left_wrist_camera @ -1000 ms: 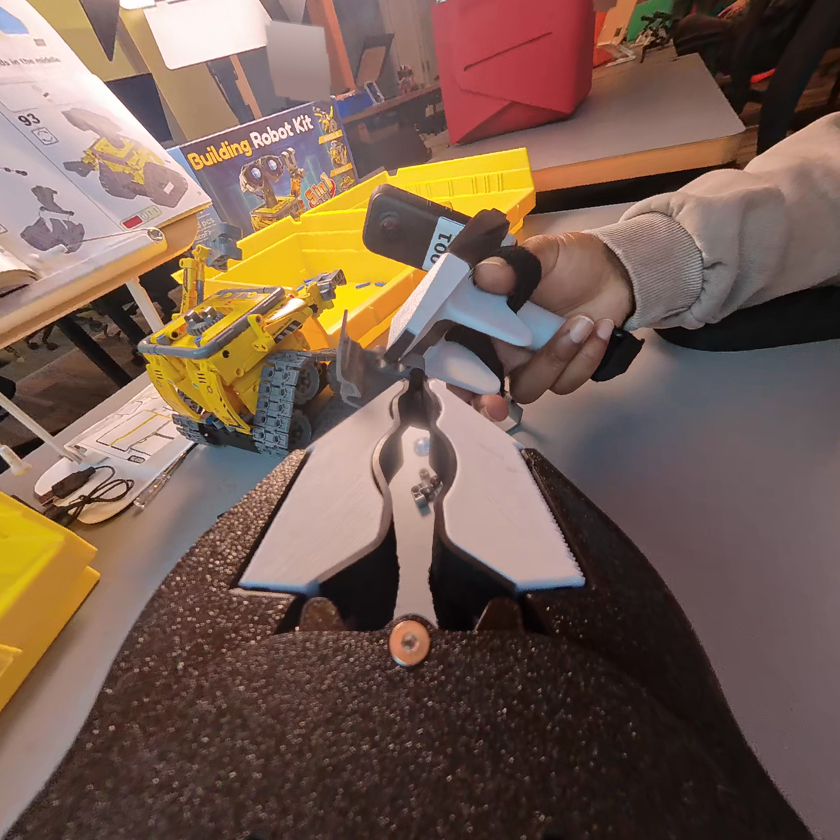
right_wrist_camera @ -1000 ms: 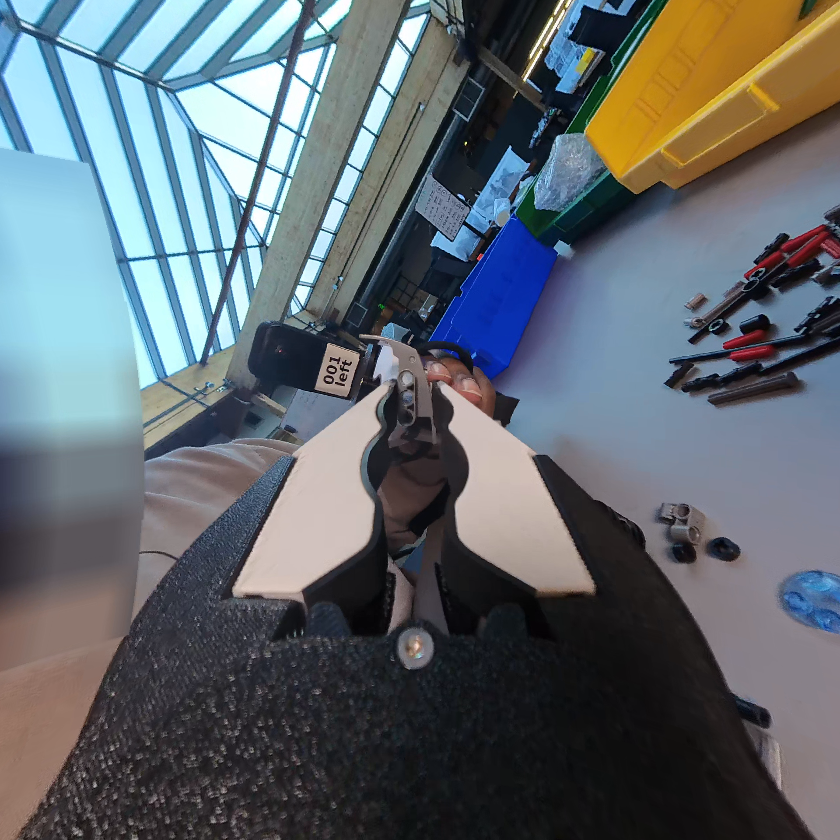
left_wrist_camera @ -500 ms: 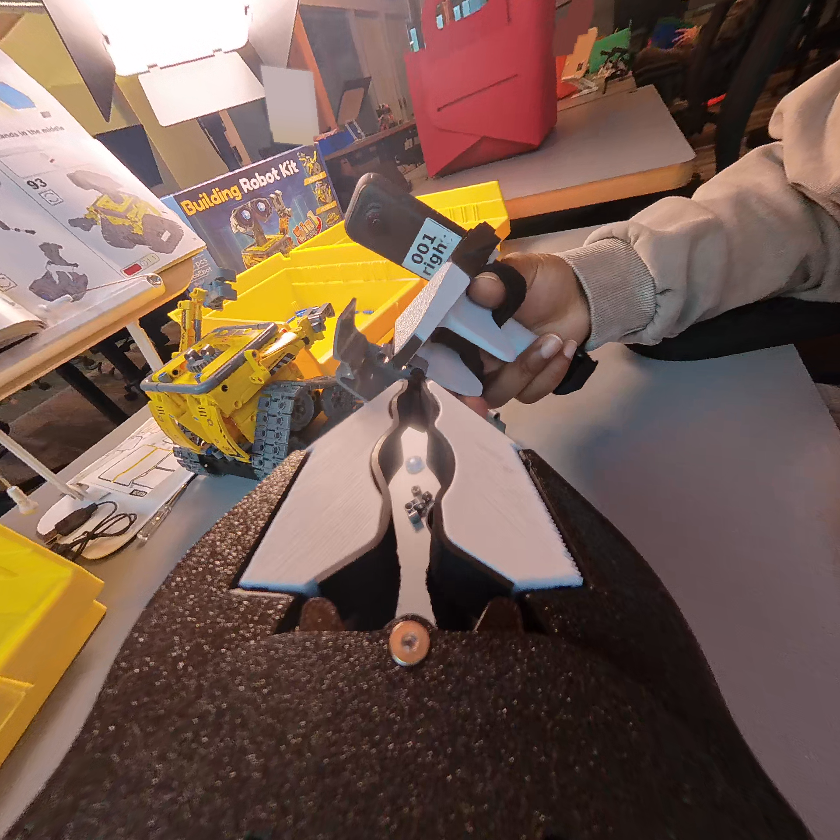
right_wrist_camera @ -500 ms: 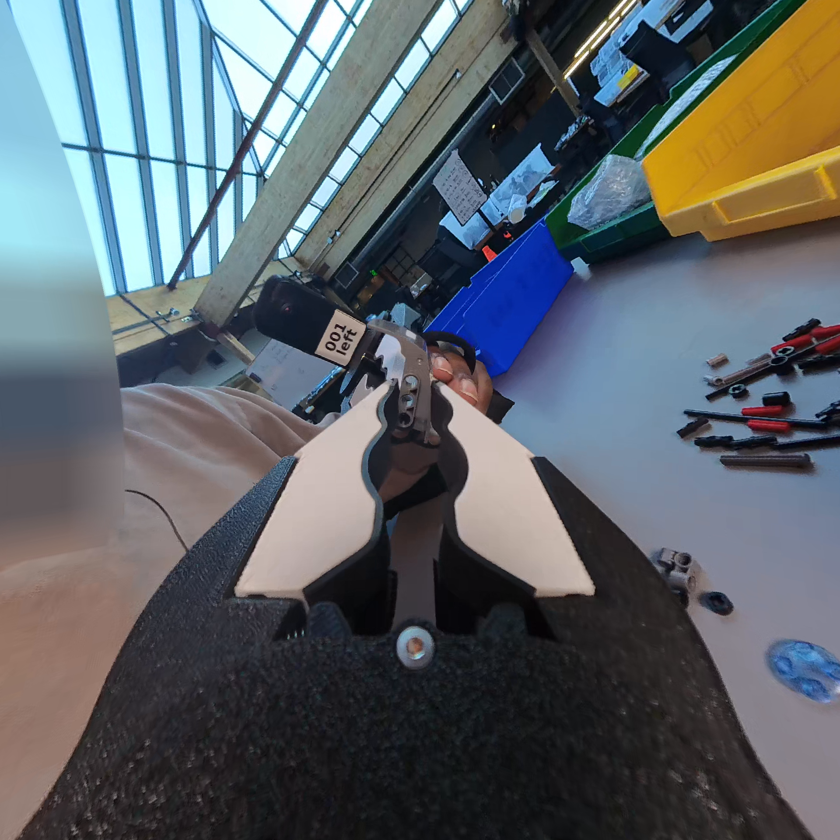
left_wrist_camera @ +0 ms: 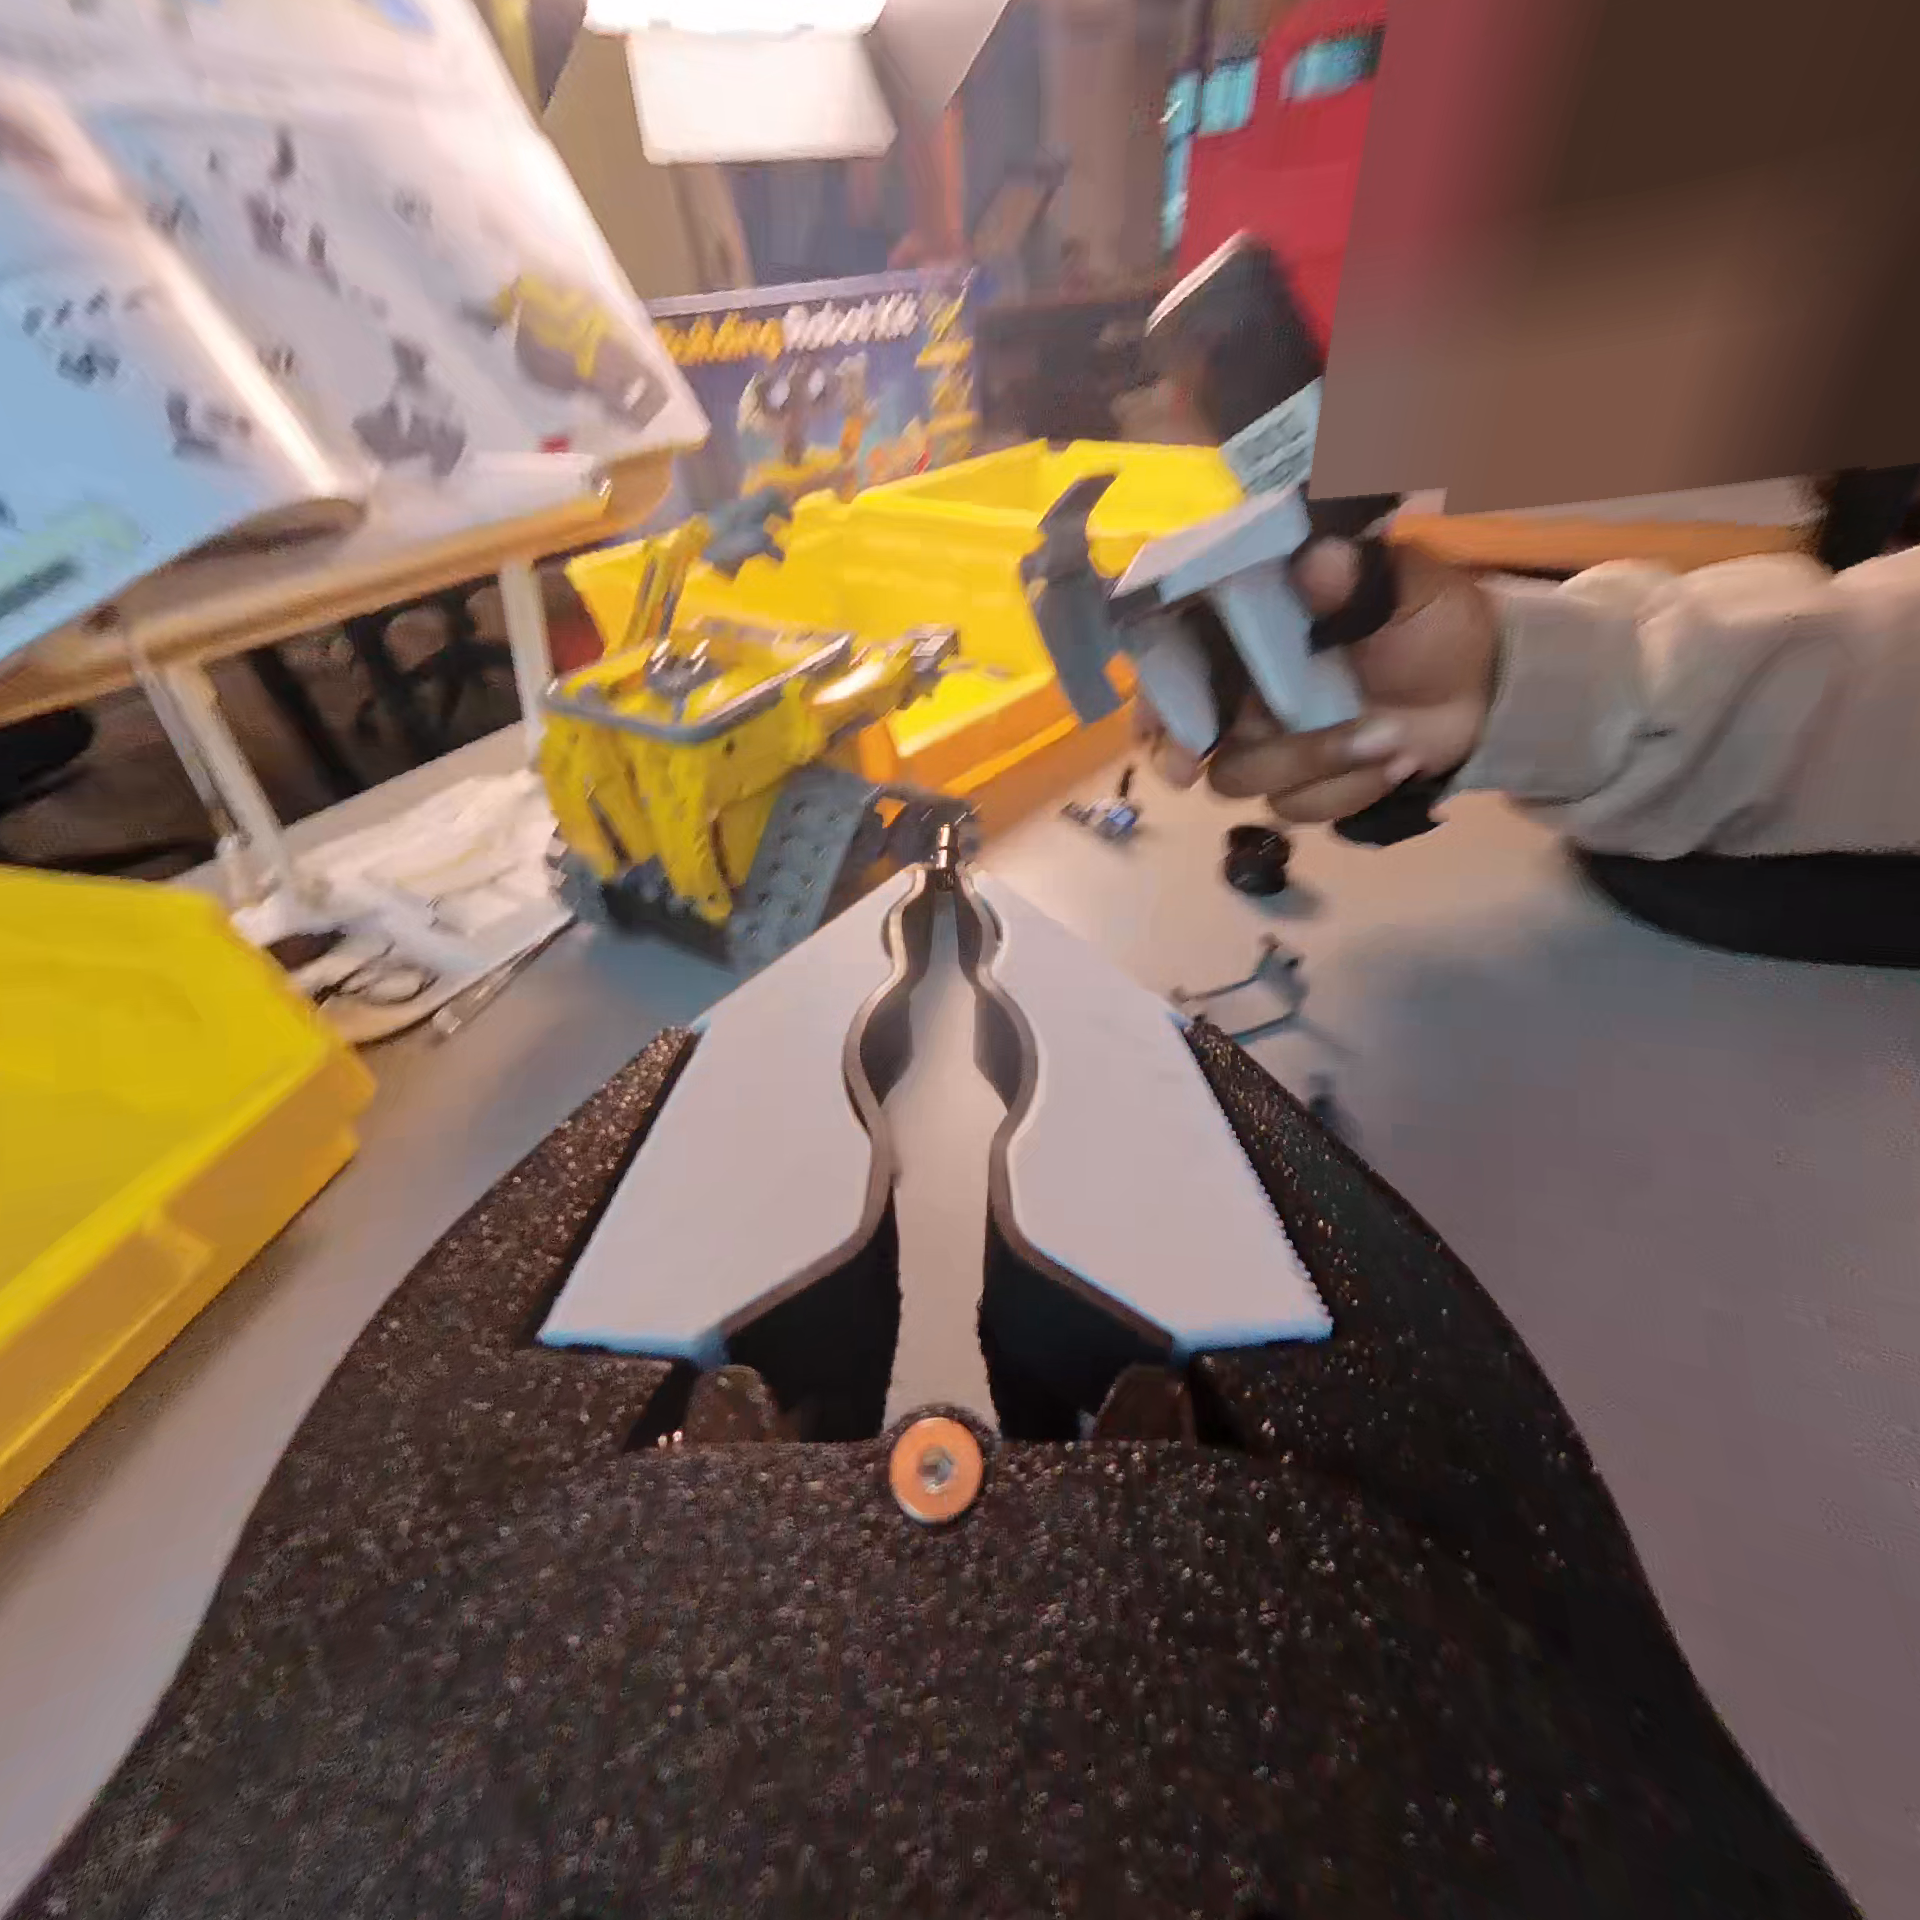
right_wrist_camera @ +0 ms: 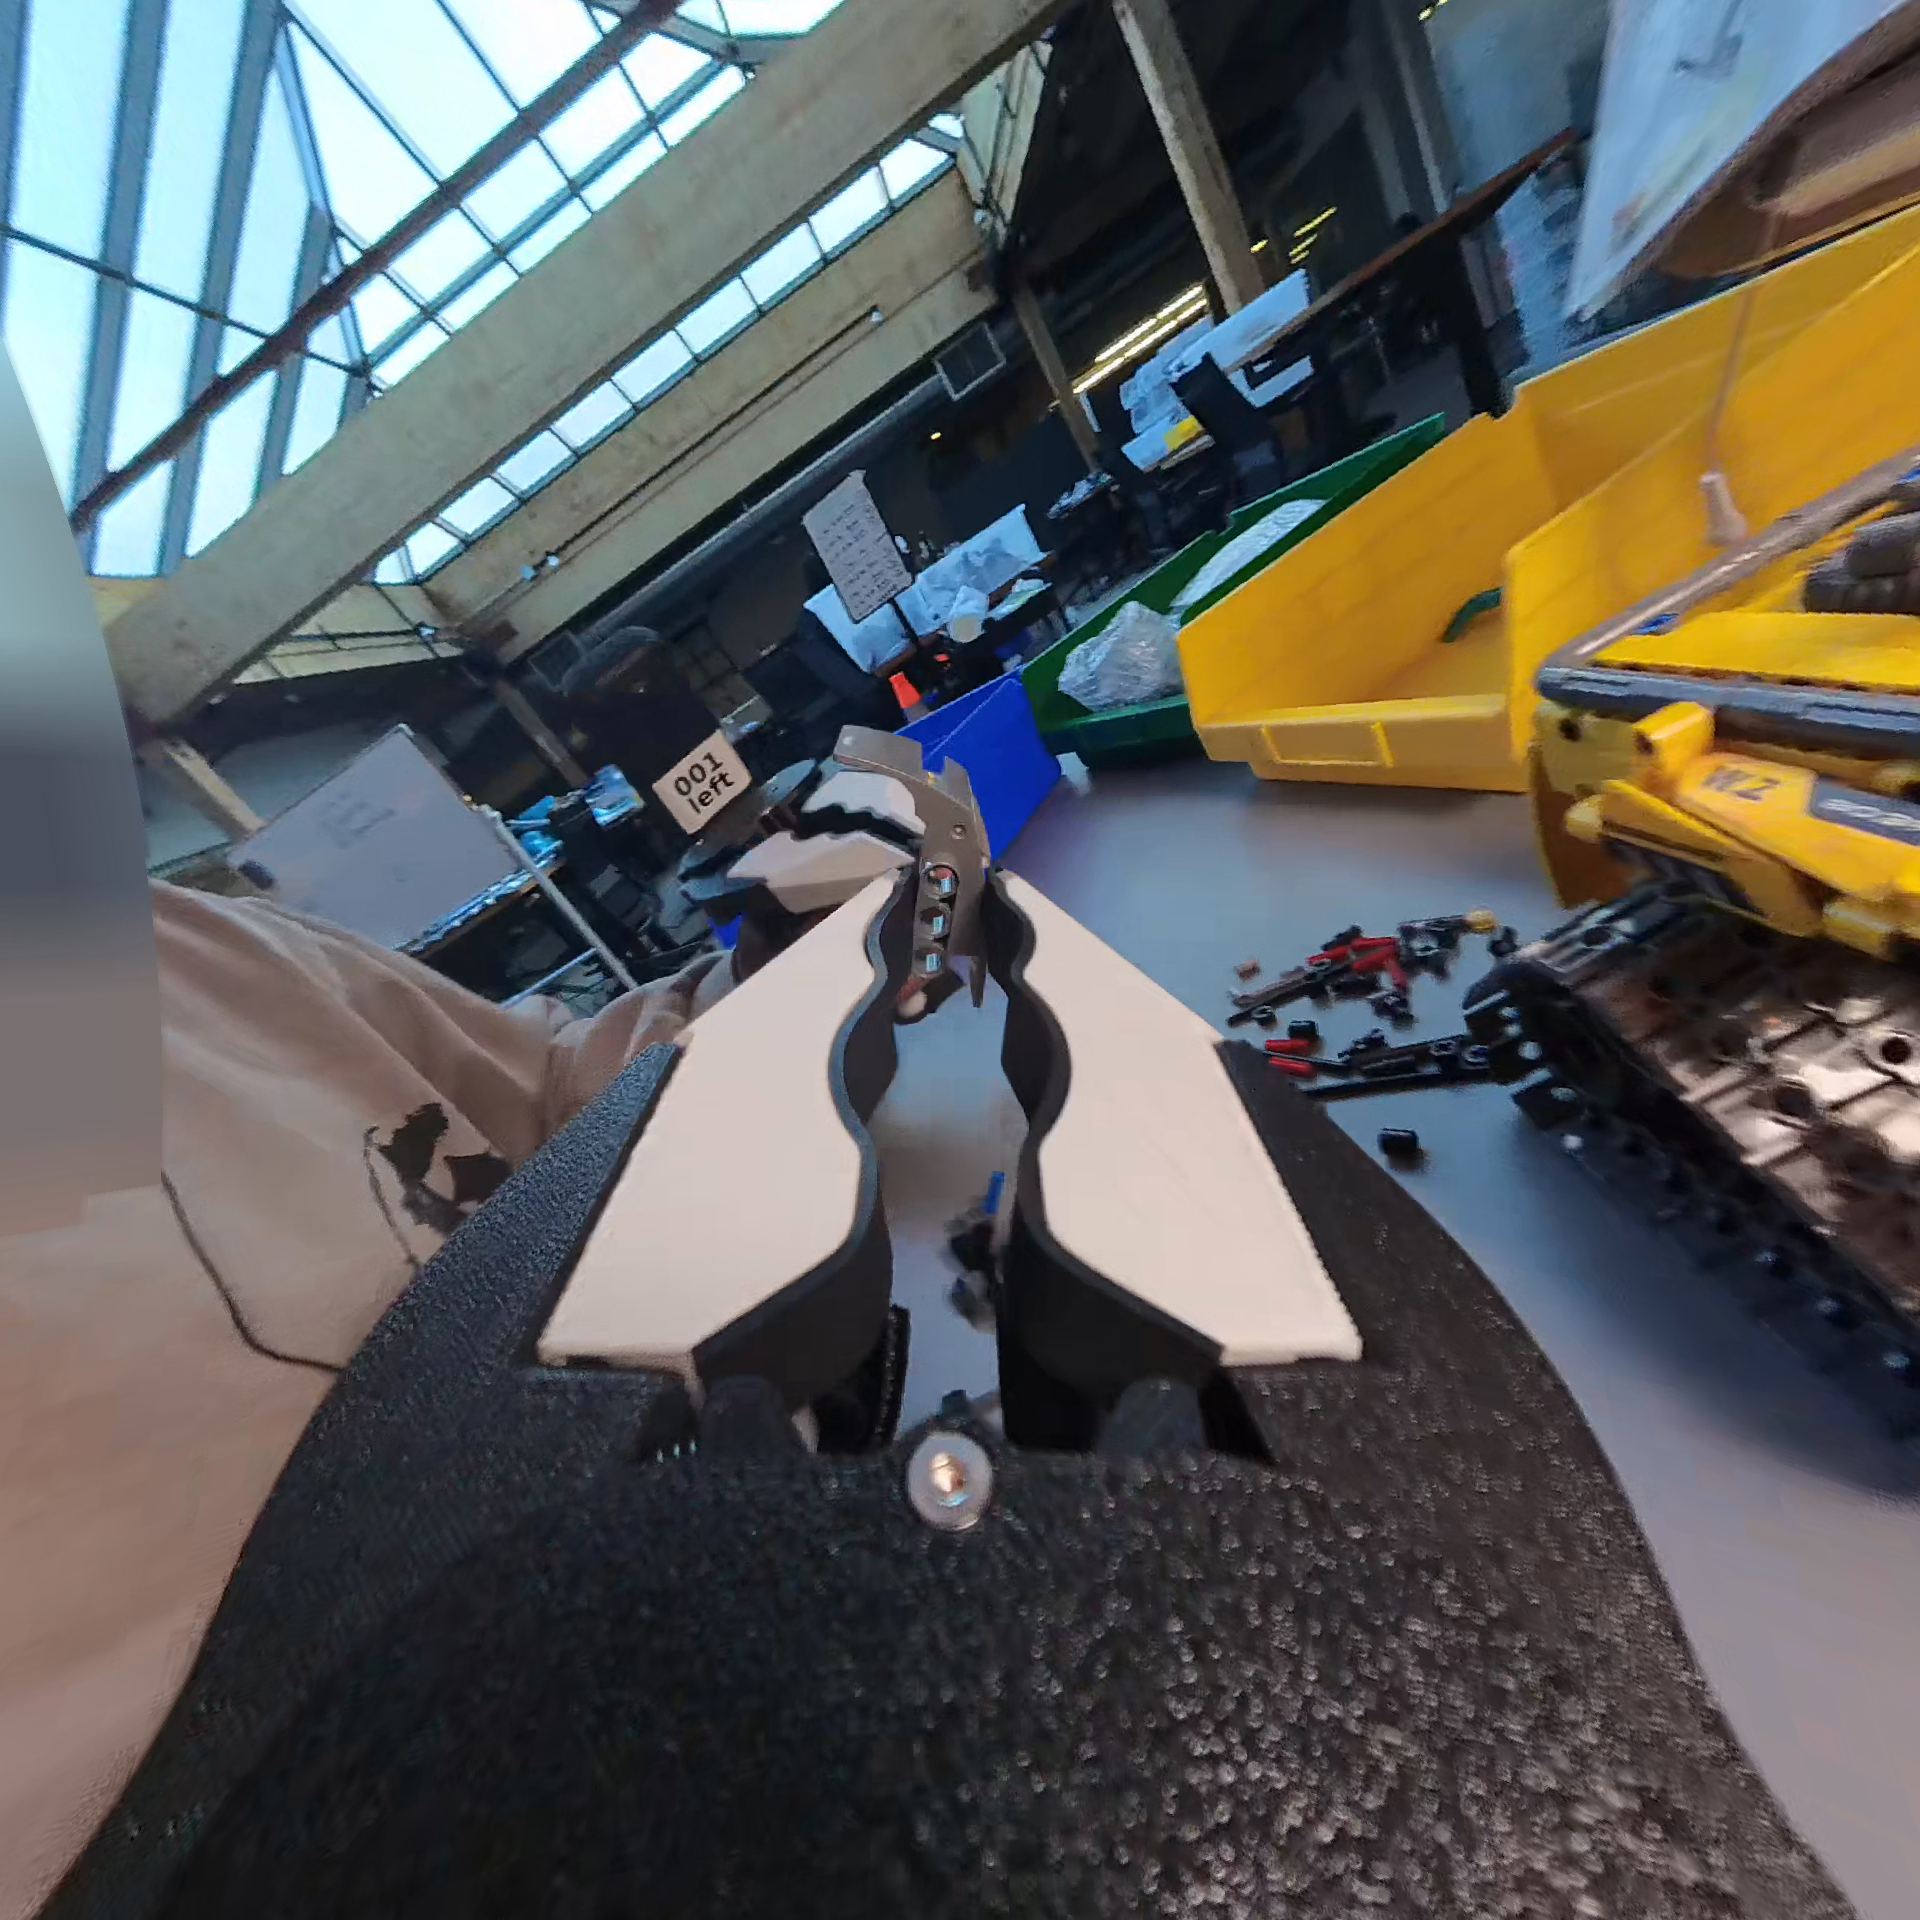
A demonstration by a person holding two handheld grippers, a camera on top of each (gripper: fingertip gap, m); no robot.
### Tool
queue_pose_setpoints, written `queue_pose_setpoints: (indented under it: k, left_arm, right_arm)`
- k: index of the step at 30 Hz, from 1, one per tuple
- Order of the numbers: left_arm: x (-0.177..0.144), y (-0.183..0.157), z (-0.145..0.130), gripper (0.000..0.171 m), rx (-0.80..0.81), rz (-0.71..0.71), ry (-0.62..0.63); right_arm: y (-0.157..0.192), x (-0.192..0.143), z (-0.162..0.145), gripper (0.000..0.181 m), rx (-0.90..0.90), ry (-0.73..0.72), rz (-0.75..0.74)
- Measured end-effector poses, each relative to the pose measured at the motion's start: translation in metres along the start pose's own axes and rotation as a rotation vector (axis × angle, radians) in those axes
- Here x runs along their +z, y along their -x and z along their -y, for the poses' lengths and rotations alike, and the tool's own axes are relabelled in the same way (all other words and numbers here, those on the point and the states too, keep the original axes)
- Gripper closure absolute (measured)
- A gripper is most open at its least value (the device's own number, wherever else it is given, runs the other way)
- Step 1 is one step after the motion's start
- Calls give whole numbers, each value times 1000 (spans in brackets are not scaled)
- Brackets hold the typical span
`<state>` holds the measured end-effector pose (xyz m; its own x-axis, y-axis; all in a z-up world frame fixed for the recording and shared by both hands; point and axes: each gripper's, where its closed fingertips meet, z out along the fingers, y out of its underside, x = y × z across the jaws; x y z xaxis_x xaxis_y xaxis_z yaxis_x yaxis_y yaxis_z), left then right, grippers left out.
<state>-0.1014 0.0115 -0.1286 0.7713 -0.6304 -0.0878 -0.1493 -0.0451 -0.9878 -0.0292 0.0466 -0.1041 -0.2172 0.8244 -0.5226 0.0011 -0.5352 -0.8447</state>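
L gripper was pressed nearly together, pinching a small metal pin at its very tips, held above the grey table, just in front of the yellow toy robot w/ grey tracks; R gripper was squeezed onto a flat grey piece w/ a row of holes, piece standing upright between the tips and poking out past them; in the left wrist view the same piece showed as a dark grey wedge sticking out of the R gripper, held up in the air by a hand in a beige sleeve, well apart from the L gripper's tip; yellow bins sat behind the toy robot, another yellow bin at the near left edge; open booklet rested on a stand up left, kit box behind the bins; loose small black and red parts lay scattered on the table beside the toy robot's tracks; blue bin and green bin farther back; left wrist view was motion-blurred, so finer detail couldn't be told
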Motion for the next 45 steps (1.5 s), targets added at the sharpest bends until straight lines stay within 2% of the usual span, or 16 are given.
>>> queue_pose_setpoints:
  k: [4, 8, 11, 15, 22, 27, 30, 33, 36, 41, 45]
  left_arm:
    - [17, 37, -63, 168, 77, 148, 273]
    - [33, 56, -95, 167, 92, 180, 429]
    - [36, 58, -111, 167, 96, 182, 501]
    - [35, 59, -110, 161, 108, 195, 495]
    - [32, 52, -97, 147, 50, 148, 418]
    - [34, 6, -48, 145, -76, -82, 156]
    - [33, -21, -25, 148, -129, -203, 46]
    - [33, -35, -23, 150, -63, -234, 34]
    - [30, -50, -21, 157, -24, -289, 25]
    - [23, -41, -9, 162, -44, -250, -4]
    - [-7, 5, 25, 163, 1, -43, -46]
  right_arm:
    - [-22, -10, 3, 169, -24, -10, -120]
    - [-37, -8, -14, 170, -27, 62, -181]
    - [-39, -5, -25, 169, -50, 112, -198]
    - [-39, -2, -33, 169, -75, 155, -204]
    - [-39, 1, -41, 169, -81, 179, -203]
    - [-36, 4, -47, 169, -128, 209, -202]
    - [-27, 12, -58, 169, -294, 281, -197]
    - [-16, 18, -73, 169, -567, 385, -207]
    - [-3, 25, -78, 169, -683, 398, -193]
    - [8, 27, -62, 167, -716, 303, -181]
    - [-9, 13, -46, 159, -735, 298, -269]
